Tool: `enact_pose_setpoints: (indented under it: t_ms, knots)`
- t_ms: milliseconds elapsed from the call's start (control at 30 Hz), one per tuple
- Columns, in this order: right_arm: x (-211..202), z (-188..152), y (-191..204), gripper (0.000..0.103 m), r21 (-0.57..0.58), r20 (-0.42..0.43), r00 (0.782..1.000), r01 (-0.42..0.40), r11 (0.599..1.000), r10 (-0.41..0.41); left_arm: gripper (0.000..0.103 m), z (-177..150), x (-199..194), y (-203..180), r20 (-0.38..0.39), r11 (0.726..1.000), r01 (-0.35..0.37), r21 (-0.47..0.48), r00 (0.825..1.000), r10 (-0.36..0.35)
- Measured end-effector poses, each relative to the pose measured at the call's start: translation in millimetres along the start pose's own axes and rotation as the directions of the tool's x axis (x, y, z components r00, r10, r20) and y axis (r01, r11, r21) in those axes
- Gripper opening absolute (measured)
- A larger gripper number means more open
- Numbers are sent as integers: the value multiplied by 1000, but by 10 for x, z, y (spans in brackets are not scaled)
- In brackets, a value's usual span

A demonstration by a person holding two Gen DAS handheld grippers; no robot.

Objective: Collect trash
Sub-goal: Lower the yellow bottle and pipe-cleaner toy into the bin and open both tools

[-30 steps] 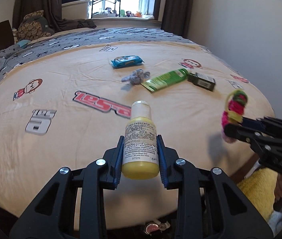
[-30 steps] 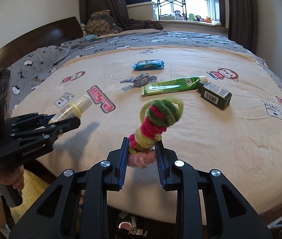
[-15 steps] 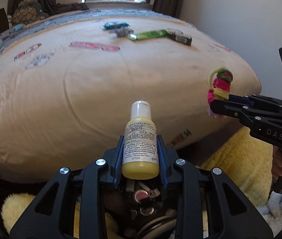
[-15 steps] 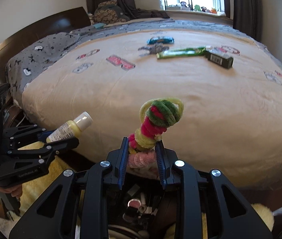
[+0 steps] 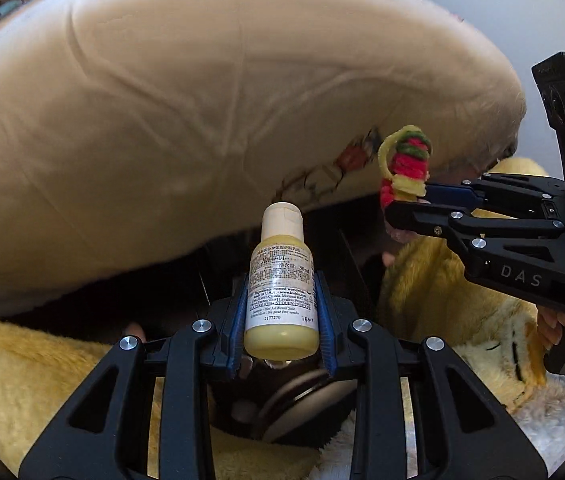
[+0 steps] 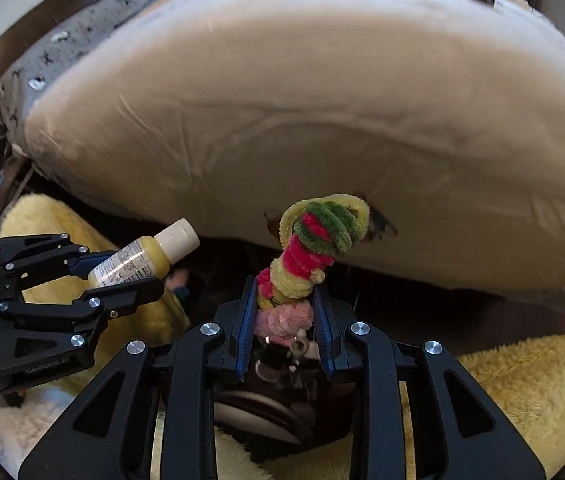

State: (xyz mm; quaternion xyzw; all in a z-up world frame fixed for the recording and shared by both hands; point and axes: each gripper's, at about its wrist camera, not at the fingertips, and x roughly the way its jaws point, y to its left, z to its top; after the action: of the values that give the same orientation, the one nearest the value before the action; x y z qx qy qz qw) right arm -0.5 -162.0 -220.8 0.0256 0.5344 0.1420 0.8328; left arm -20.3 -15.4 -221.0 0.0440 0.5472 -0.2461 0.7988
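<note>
Fingers, left wrist view: the left gripper (image 5: pixel 282 322) has its blue-padded fingers (image 5: pixel 237 330) pinched on the lower body of a small yellow bottle (image 5: pixel 281 296), which stands upright between them, white cap forward, label readable. Change since a second ago: the top of the bed (image 5: pixel 186 92) with its scattered items has slid out of sight; only the bulging side of the bedspread fills the space ahead of the fingertips, and a dark container (image 5: pixel 298 396) with a pale rim now sits directly below and behind the bottle's base, on a yellow fluffy rug (image 5: pixel 22 380). Judgement: both hands have carried their loads off the bed to the bin; release looks to be next. To the right of the fingers, the right gripper (image 5: pixel 406 204) holds a pipe-cleaner coil (image 5: pixel 404 160).

Right wrist view: the right gripper (image 6: pixel 284 316) has its fingers (image 6: pixel 247 320) closed on the pink lower end of the pipe-cleaner coil (image 6: pixel 310 256), whose red, yellow and green loops rise forward past the fingertips. Beneath the fingers lies the same dark container (image 6: pixel 278 408), holding small shiny bits too blurred to name. Left of the fingers, the left gripper (image 6: pixel 122 276) holds the bottle (image 6: pixel 142 258) tilted, cap toward the bed (image 6: pixel 322 112).
</note>
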Motion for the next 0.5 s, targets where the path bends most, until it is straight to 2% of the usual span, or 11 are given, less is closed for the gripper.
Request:
enact_pose_setpoints:
  t_ms: [133,367,433,500]
  knots:
    - [192,-68,-48,28,24,-67,998,-19,1000,21,29,-46,186,33,-71,1000,19,-17,997,-20]
    - [300,-99,-10,32,30,-98,994,-37,999,39,29,-61,340,20,-133,999,30,-30,991,-33]
    - [316,-76,-4,36,40,-103,994,-36,999,40,34,-36,335,36,-127,999,25,-34,991,-29]
    - [306,-82,-40,38,51,-100,994,-35,998,40,45,-21,291,59,-114,999,12,-36,993,-16]
